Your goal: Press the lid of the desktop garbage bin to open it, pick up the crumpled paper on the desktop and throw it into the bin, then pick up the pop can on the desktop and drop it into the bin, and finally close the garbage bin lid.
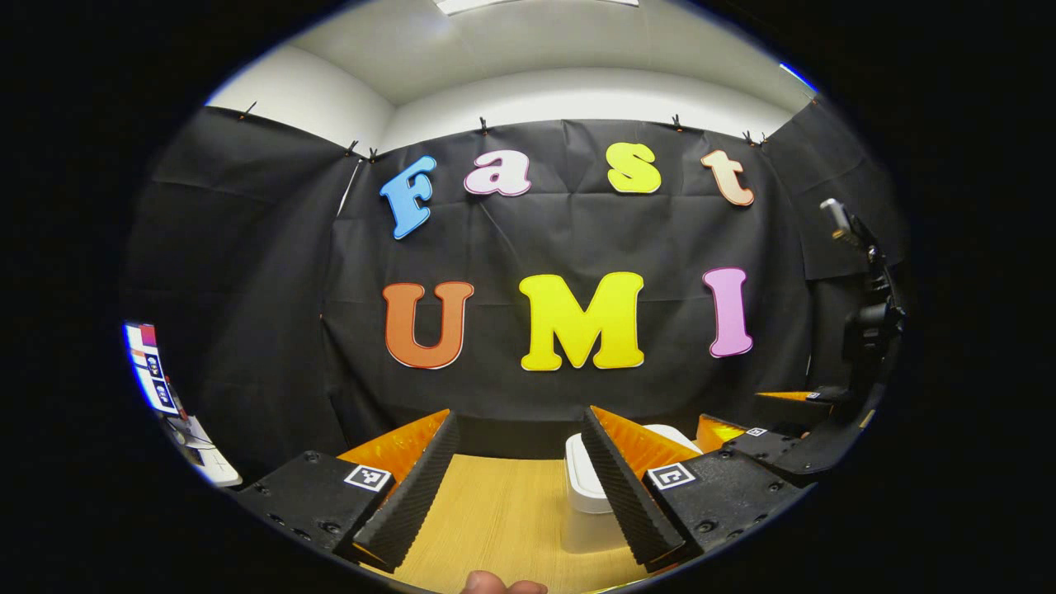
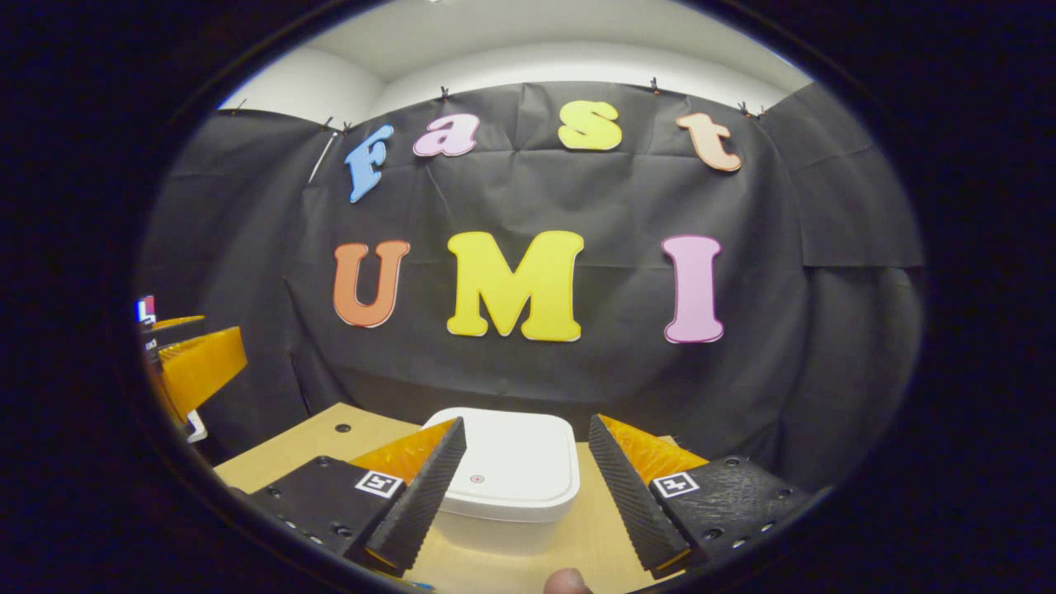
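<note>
Your right gripper (image 2: 526, 478) hangs wide open and empty, with the bin (image 2: 511, 462) at twelve o'clock, lid (image 2: 520, 445) down, centred for pressing. Your left gripper (image 1: 520, 478) waits, also agape and empty.

Staged recording booth, lab-type setup rather than a lived-in home: black cloth wall (image 1: 561, 247) clipped up along its top edge from 9 to 3 o'clock, plain white room walls and ceiling (image 1: 577, 58) showing above it at 12. A bare light-wood tabletop (image 1: 503, 511) sits at 6 o'clock in both views, with 1 white lidded garbage bin (image 2: 511, 462) on it, and a dark stand carrying a mounted device (image 1: 866, 289) at 3 o'clock in the left gripper view. A lit screen edge (image 1: 148, 367) shows at 9 o'clock there.
</note>
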The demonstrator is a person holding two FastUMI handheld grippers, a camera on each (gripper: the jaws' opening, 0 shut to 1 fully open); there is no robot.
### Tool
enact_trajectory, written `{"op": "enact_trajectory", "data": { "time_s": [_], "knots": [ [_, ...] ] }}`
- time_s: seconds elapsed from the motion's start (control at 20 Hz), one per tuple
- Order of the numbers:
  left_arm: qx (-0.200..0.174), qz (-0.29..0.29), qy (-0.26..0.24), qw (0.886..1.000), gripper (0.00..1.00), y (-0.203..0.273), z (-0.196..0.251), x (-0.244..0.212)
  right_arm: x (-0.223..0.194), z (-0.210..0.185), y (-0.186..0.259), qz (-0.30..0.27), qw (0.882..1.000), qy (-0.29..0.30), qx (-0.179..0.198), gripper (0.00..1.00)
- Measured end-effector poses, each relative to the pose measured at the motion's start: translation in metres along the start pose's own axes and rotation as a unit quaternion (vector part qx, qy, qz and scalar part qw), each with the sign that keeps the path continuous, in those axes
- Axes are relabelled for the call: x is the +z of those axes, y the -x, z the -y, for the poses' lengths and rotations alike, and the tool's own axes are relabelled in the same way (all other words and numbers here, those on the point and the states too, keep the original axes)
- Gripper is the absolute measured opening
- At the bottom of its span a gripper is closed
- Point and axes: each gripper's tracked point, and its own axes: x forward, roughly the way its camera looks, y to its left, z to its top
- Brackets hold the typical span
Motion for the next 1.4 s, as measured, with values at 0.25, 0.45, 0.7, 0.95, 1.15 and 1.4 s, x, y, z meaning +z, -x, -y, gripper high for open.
{"op": "enact_trajectory", "data": {
  "time_s": [0.25, 0.45, 0.7, 0.95, 1.15, 1.4],
  "knots": [
    [0.032, -0.007, -0.007, 0.999, 0.97, 0.002, -0.023, -0.005, -0.033, -0.017, -0.032, -0.052, 0.998, 0.008, 0.033, 0.80],
    [0.050, -0.012, -0.013, 0.999, 0.97, 0.001, -0.034, -0.008, -0.052, -0.027, -0.049, -0.084, 0.995, 0.011, 0.051, 0.53],
    [0.070, -0.018, -0.016, 0.997, 0.96, 0.004, -0.047, -0.011, -0.066, -0.032, -0.067, -0.106, 0.993, 0.010, 0.056, 0.07],
    [0.085, -0.023, -0.019, 0.996, 0.97, 0.004, -0.054, -0.014, -0.083, -0.040, -0.075, -0.123, 0.990, 0.021, 0.071, 0.00],
    [0.086, -0.026, -0.020, 0.996, 0.96, 0.003, -0.053, -0.018, -0.091, -0.042, -0.078, -0.131, 0.988, 0.017, 0.075, 0.00],
    [0.076, -0.034, -0.012, 0.996, 0.96, 0.000, -0.046, -0.024, -0.102, -0.042, -0.077, -0.143, 0.988, 0.006, 0.066, 0.01]
  ]
}}
